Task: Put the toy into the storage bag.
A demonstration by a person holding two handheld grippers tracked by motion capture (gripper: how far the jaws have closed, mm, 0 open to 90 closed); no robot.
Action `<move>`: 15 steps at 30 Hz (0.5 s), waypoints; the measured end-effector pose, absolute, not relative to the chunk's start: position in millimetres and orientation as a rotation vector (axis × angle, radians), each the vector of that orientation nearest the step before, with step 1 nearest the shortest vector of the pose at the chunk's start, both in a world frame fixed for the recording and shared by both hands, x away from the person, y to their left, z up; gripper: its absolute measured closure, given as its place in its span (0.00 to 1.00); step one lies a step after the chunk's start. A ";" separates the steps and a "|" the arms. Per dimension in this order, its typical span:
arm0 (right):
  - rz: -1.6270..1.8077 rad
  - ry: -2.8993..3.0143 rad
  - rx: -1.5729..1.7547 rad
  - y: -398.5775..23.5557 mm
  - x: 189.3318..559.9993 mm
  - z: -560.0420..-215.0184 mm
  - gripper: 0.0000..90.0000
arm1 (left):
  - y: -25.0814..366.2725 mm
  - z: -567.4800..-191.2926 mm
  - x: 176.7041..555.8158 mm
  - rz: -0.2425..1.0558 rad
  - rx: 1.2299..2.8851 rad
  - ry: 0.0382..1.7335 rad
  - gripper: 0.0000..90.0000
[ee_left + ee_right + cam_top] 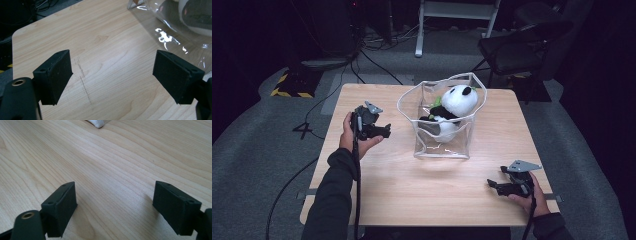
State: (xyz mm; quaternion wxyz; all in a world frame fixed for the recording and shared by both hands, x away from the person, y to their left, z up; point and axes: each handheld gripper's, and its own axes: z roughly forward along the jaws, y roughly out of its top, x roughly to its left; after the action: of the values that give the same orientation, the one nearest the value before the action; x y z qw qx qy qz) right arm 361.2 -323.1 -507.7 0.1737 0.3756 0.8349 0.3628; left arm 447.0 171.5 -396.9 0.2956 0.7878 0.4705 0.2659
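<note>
Two black grippers sit over a pale wood-grain counter (412, 185) with rounded corners. At the left, the left gripper (384, 131) is held above the boards, its blunt, matte, block-shaped fingers (58, 75) standing apart with nothing but bare wood between them — faint pencil-like scratches cross the grain there. Just right of it, at the far middle, a clear, glossy plastic bag (443, 120) stands open, its soft walls crumpled and its white-edged rim wavy; it touches neither gripper. Inside sits a plush panda (457, 102), fuzzy white with black ears and limbs, leaning on the bag's right wall. At the near right, the right gripper (492, 184) rests low by the counter's edge, fingers (62, 206) likewise spread wide and empty.
</note>
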 end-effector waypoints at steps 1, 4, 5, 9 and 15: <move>1.029 2.367 1.065 -323.1 361.2 -507.7 0.21 | 172.0 -397.9 446.7 0.707 2.100 1.253 0.18; 1.029 2.368 1.065 -323.1 361.2 -507.7 0.21 | 173.7 -402.1 445.7 0.686 2.106 1.266 0.18; 1.029 2.368 1.065 -323.1 361.2 -507.7 0.21 | 174.8 -403.0 445.6 0.670 2.104 1.270 0.18; 1.029 2.368 1.065 -323.1 361.2 -507.7 0.21 | 176.5 -408.4 443.3 0.682 2.119 1.275 0.18; 1.029 2.367 1.065 -323.1 361.2 -507.7 0.21 | 179.5 -418.0 440.2 0.677 2.130 1.277 0.18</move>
State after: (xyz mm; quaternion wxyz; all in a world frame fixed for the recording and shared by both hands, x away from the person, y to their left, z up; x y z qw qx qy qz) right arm 361.2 -323.1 -507.7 0.1739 0.3756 0.8349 0.3629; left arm 440.2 179.5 -418.0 0.2797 0.7945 0.4763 0.2525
